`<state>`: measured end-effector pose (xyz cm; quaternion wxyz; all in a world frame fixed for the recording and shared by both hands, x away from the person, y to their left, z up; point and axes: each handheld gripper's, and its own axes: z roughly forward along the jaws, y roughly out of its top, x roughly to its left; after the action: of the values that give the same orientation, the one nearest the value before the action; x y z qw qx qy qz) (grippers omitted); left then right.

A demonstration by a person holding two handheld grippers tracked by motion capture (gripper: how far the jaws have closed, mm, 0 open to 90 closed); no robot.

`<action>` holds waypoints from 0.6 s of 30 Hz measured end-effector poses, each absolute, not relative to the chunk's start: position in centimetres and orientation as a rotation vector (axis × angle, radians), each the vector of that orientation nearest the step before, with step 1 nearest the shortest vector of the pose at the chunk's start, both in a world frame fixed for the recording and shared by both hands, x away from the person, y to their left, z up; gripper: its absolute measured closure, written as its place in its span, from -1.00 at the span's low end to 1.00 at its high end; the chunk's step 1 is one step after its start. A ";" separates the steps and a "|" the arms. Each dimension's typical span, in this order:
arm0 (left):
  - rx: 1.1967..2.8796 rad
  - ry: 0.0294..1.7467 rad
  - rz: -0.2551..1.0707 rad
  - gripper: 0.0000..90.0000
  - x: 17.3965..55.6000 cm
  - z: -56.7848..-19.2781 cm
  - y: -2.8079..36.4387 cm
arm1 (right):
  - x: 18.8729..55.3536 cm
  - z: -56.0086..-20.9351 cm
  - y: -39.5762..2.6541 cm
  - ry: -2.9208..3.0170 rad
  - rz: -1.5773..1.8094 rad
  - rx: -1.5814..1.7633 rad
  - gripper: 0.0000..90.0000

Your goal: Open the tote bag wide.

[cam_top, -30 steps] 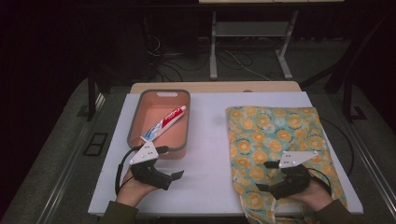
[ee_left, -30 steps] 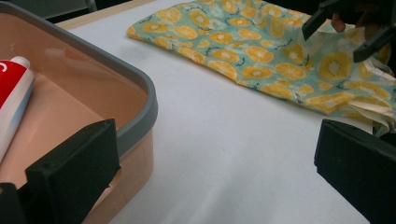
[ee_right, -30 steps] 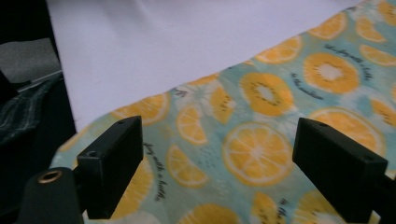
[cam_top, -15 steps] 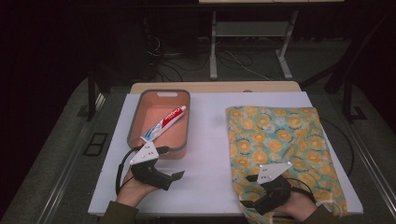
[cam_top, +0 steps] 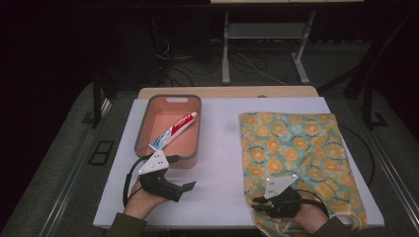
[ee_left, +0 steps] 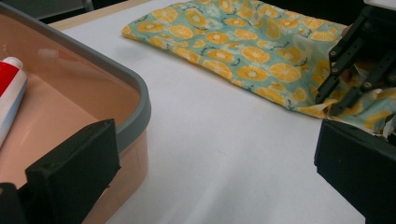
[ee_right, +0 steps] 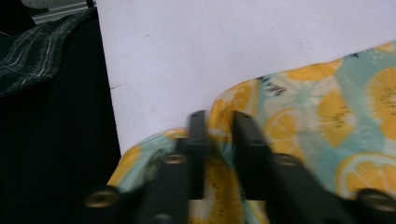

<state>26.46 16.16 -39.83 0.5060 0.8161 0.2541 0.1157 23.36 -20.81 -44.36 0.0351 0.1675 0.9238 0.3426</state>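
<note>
- The right gripper (cam_top: 257, 203) has moved back toward the near edge of the bench (cam_top: 220, 148) and a little to the left. A moment ago it was farther up on the cloth (cam_top: 296, 148).
- It now sits at the cloth's near left corner, right by the bench's near edge.
- In the right gripper view its jaws are almost shut, with a fold of the cloth's edge pinched between them.
- The cloth lies spread flat on the right side of the bench. Only that near corner looks bunched up.
- So the grab looks made. I think the next step is to lift or fold that corner.
- The left gripper (cam_top: 185, 187) has not moved. It rests near the bench's near edge, just in front of the tray (cam_top: 143, 133).
- Its jaws are open wide and hold nothing.
- A tube (cam_top: 174, 130) lies inside the tray, on the left side of the bench.
</note>
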 end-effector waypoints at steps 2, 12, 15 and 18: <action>1.966 0.614 0.280 -1.00 26.5 -39.8 16.2 | 23.5 -44.4 -20.8 2.839 1.054 0.516 0.93; 1.953 0.622 0.278 -1.00 26.5 -39.8 16.3 | 25.4 -43.7 -20.9 2.776 1.082 0.632 0.95; 1.950 0.622 0.279 -1.00 26.4 -39.8 16.3 | 26.7 -43.5 -20.7 2.757 1.089 0.671 0.95; 1.949 0.623 0.278 -1.00 26.5 -39.8 16.4 | 27.9 -43.0 -20.3 2.730 1.104 0.705 0.95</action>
<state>26.47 16.37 -39.83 0.5125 0.8105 0.2591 0.1154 27.87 -20.31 -43.01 0.0571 0.2324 0.9002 0.3640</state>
